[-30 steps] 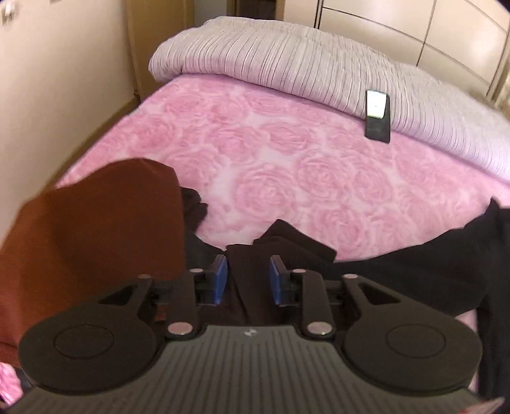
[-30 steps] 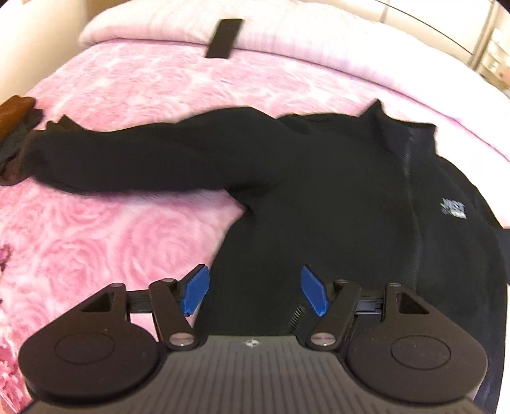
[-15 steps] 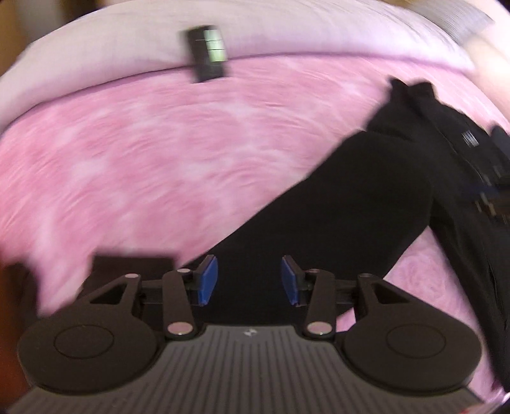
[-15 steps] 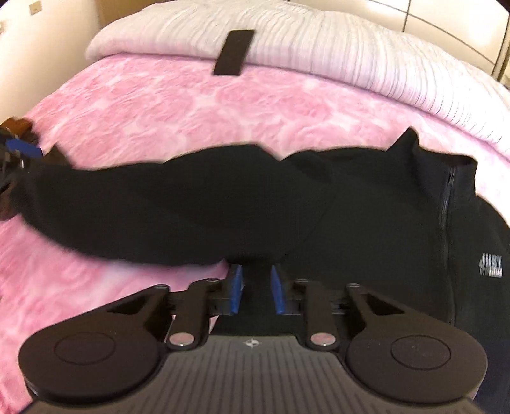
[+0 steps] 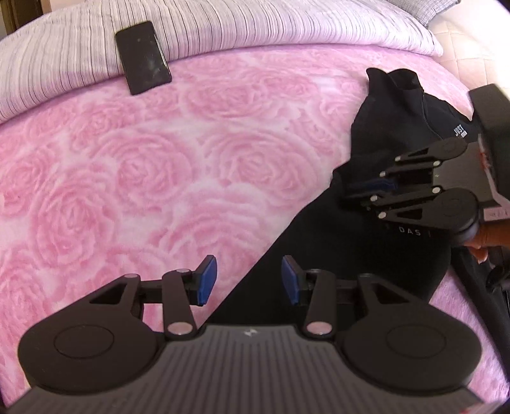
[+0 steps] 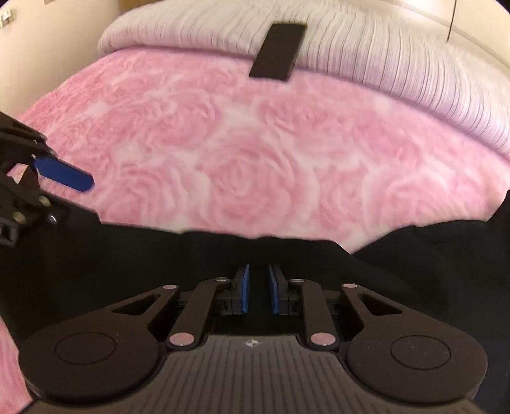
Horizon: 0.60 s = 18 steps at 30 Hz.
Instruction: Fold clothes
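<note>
From the left wrist, the left tool [image 5: 244, 278] is seen apart, empty, over the black jacket's [image 5: 366, 232] edge on the bed [image 5: 143, 165]. From the right wrist, the right tool [image 6: 257, 288] is closing on soft, limp fabric; a doubled edge is judged the best hold.

The pink rose-patterned bedspread [image 5: 153, 178] is a soft cloth with a raised, plush relief. The pale striped cover [image 5: 255, 28] at the far edge of the bed is a ribbed woven cloth, matt. The black zip-neck pullover [image 5: 398, 127] is a matt, fleece-like fabric with small white printed lettering. The flat black rectangular slab [image 5: 142, 57] is smooth and semi-glossy, with faint smudges. The left gripper [image 5: 248, 280] and the right gripper [image 6: 258, 289] are matt black plastic, with ribbed housings, silvery metal pivot pins and smooth blue pads [image 5: 207, 277].
</note>
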### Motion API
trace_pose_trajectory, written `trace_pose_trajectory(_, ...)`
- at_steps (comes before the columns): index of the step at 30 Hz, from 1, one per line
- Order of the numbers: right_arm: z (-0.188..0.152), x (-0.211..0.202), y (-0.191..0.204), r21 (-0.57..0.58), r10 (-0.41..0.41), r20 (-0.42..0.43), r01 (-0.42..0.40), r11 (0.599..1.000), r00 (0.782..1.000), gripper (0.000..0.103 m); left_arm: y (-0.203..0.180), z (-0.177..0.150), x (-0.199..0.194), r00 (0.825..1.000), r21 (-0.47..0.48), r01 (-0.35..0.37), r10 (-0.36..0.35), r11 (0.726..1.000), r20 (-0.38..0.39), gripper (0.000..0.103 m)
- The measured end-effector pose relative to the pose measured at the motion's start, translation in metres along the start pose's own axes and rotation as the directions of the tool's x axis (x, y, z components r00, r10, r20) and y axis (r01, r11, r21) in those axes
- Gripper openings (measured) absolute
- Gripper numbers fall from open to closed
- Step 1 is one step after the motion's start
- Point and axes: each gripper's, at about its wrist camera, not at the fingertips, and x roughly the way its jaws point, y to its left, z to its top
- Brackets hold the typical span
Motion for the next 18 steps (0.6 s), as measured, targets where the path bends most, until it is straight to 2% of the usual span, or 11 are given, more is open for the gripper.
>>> trace_pose_trajectory(2,-0.002,-0.013,-0.008,0.065,-0.018,0.035,0.016,0.998,0.999,0.022,0.002,0.005,0.005,0.999,-0.004,0.04,-0.04,0.999,-0.001,0.04)
trace_pose_trajectory(4,-0.012,-0.031,-0.014,0.078,-0.087,0.072,0.081,0.994,0.994,0.026,0.002,0.014,0.012,0.995,-0.01,0.096,-0.096,0.995,0.007,0.041)
trace_pose_trajectory(5,-0.018,-0.038,-0.018,0.086,-0.116,0.066,0.11,0.99,0.991,0.027,-0.001,0.02,0.018,0.993,-0.005,0.121,-0.121,0.993,0.01,0.041)
trace_pose_trajectory(7,-0.035,-0.043,-0.027,0.105,-0.151,-0.008,0.151,0.983,0.989,0.031,-0.011,0.033,0.032,0.986,0.014,0.169,-0.169,0.986,0.009,0.041)
trace_pose_trajectory(9,-0.053,-0.046,-0.041,0.169,-0.148,-0.06,0.156,0.973,0.987,0.031,-0.024,0.046,0.049,0.978,0.034,0.209,-0.209,0.977,-0.004,0.041)
trace_pose_trajectory(11,-0.066,-0.055,-0.049,0.199,-0.168,-0.064,0.177,0.964,0.984,0.031,-0.037,0.058,0.069,0.971,0.053,0.239,-0.238,0.97,-0.027,0.041)
trace_pose_trajectory(13,-0.074,-0.065,-0.054,0.224,-0.182,-0.06,0.191,0.956,0.981,0.04,-0.045,0.067,0.084,0.962,0.052,0.273,-0.271,0.961,-0.047,0.041)
trace_pose_trajectory(15,-0.079,-0.069,-0.058,0.251,-0.17,-0.069,0.182,0.951,0.983,0.043,-0.052,0.074,0.099,0.951,0.046,0.301,-0.296,0.953,-0.094,0.033)
trace_pose_trajectory(16,-0.081,-0.071,-0.061,0.26,-0.16,-0.067,0.172,0.95,0.985,0.043,-0.055,0.077,0.103,0.951,0.052,0.296,-0.289,0.954,-0.11,0.012)
trace_pose_trajectory(17,-0.082,-0.074,-0.064,0.256,-0.164,-0.052,0.172,0.951,0.985,0.043,-0.056,0.079,0.103,0.953,0.058,0.288,-0.28,0.956,-0.113,0.004)
trace_pose_trajectory(18,-0.079,-0.076,-0.068,0.257,-0.173,-0.034,0.176,0.95,0.984,0.043,-0.056,0.082,0.101,0.956,0.063,0.278,-0.27,0.958,-0.111,0.003)
